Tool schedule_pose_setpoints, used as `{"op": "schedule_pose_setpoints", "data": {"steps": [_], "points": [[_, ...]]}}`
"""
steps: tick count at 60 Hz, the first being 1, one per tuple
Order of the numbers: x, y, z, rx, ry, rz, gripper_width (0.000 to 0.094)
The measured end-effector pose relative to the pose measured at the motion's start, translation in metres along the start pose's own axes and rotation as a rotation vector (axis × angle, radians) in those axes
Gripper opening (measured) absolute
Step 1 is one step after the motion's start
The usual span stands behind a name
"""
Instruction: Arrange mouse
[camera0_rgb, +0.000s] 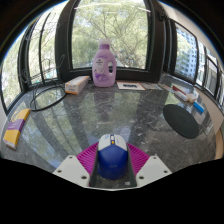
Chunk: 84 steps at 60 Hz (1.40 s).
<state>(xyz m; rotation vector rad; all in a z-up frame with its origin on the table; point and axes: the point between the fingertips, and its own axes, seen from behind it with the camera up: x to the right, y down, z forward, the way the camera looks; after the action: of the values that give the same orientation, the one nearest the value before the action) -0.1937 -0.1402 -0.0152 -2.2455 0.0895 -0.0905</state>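
A blue mouse (112, 156) with a white front end lies between my gripper's two fingers, low over the marble-patterned table (120, 112). My gripper (112, 160) is shut on the mouse, and the magenta pads (88, 155) press on both of its sides. The mouse's white nose points away from me toward the middle of the table. I cannot tell whether the mouse rests on the table or is held just above it.
A purple detergent bottle (104, 64) stands at the far edge by the windows, with a beige box (76, 85) to its left. A black cable loop (45, 97) lies at the left. A dark round pad (183, 120) lies at the right.
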Motion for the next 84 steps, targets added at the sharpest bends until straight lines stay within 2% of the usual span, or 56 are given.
{"op": "schedule_pose_setpoints", "data": {"steps": [8, 15, 21, 31, 38, 43, 47, 51, 53, 54, 61, 71, 72, 77, 79, 81, 82, 84], "points": [[-0.002, -0.002, 0.000, -0.023, -0.032, -0.010, 0.0370], [-0.003, -0.023, -0.011, 0.008, -0.067, -0.065, 0.0352], [-0.010, -0.078, -0.034, 0.101, -0.139, -0.081, 0.0350], [0.021, -0.225, -0.104, 0.358, -0.249, -0.045, 0.0351], [0.086, -0.303, -0.141, 0.520, -0.253, 0.000, 0.0345], [0.147, -0.312, -0.129, 0.529, -0.201, 0.010, 0.0345], [0.199, -0.283, -0.093, 0.478, -0.151, 0.015, 0.0347], [0.230, -0.250, -0.045, 0.368, -0.121, 0.031, 0.0347], [0.250, -0.211, -0.018, 0.308, -0.101, 0.027, 0.0347], [0.255, -0.213, -0.011, 0.277, -0.091, 0.030, 0.0346], [0.288, -0.133, 0.053, 0.124, -0.058, 0.009, 0.0353], [0.299, -0.067, 0.093, -0.014, -0.071, -0.001, 0.0453], [0.298, -0.066, 0.095, -0.029, -0.073, 0.002, 0.0474], [0.301, -0.069, 0.089, 0.001, -0.076, -0.018, 0.0558], [0.299, -0.072, 0.086, -0.004, -0.070, -0.034, 0.0672], [0.299, -0.074, 0.083, 0.001, -0.073, -0.044, 0.0832], [0.298, -0.075, 0.081, 0.004, -0.075, -0.044, 0.0872], [0.298, -0.080, 0.073, 0.008, -0.075, -0.038, 0.0832]]}}
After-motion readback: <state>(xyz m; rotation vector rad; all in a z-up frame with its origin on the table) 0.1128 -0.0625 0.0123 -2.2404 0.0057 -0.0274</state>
